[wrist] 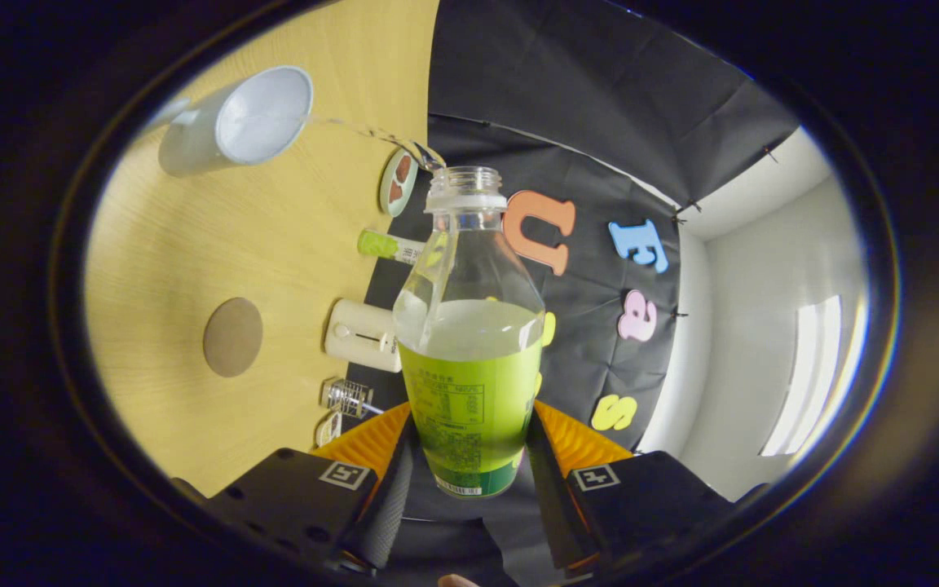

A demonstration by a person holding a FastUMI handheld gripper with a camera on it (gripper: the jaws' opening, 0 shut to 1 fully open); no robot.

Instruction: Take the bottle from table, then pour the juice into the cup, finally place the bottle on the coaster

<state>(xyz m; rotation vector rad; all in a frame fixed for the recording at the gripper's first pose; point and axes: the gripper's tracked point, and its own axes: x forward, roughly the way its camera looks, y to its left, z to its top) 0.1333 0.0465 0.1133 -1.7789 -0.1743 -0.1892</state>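
Cup (pixel 262 122): pale, open mouth turned toward the camera, standing on the wooden surface (pixel 192 244) beyond the bottle's neck; a thin clear stream (pixel 355 130) arcs from the bottle mouth to its rim
Coaster (pixel 232 337): round brown disc, bare, on the surface beside the cup, well apart from the jaws
Clutter: small items in a row along the surface's far edge, including a cream box (pixel 362 334)
Bottle (pixel 469 326): clear plastic, cap off, green label on lower body, tipped far over toward the cup
Handling, judged: light and getting lighter as it empties; thin walls likely to flex under squeeze; label gives better grip than bare plastic; hold low on the labelled body
Gripper (pixel 469 444): jaws closed narrow on the bottle's labelled lower part, one finger at each side
Pose: gripper rolled sideways to pour
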